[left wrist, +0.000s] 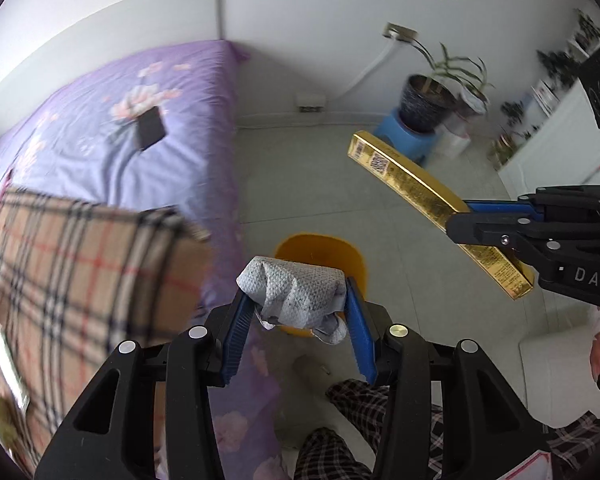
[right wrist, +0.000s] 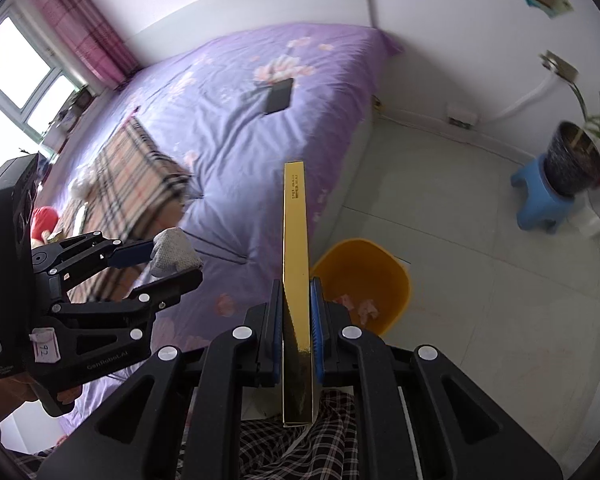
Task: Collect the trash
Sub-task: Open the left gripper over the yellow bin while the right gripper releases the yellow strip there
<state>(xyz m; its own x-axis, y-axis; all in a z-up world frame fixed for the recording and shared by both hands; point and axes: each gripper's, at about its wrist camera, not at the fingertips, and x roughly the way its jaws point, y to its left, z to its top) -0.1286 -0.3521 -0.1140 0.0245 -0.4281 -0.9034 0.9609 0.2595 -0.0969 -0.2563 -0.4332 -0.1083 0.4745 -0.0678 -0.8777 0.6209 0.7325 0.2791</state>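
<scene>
Tilting downward, left claw (left wrist: 296,300) gripping tissue (left wrist: 296,294)

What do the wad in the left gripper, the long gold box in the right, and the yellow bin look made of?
Wad: soft paper towel; embossed dimples, crumpled folds, grey smudges.
Gold box: probably thin foil-faced card; mirror sheen, sharp edges, printed label.
Yellow bin: likely moulded plastic; smooth, uniform colour, rounded rim.

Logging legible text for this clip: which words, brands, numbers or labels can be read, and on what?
"DAS": right tool, black body, cut off by the frame edge.
"GenRobot.AI": left tool, black body.
"92": white tag on it.
Long flat gold cardboard box: print and code patch too blurred.
</scene>
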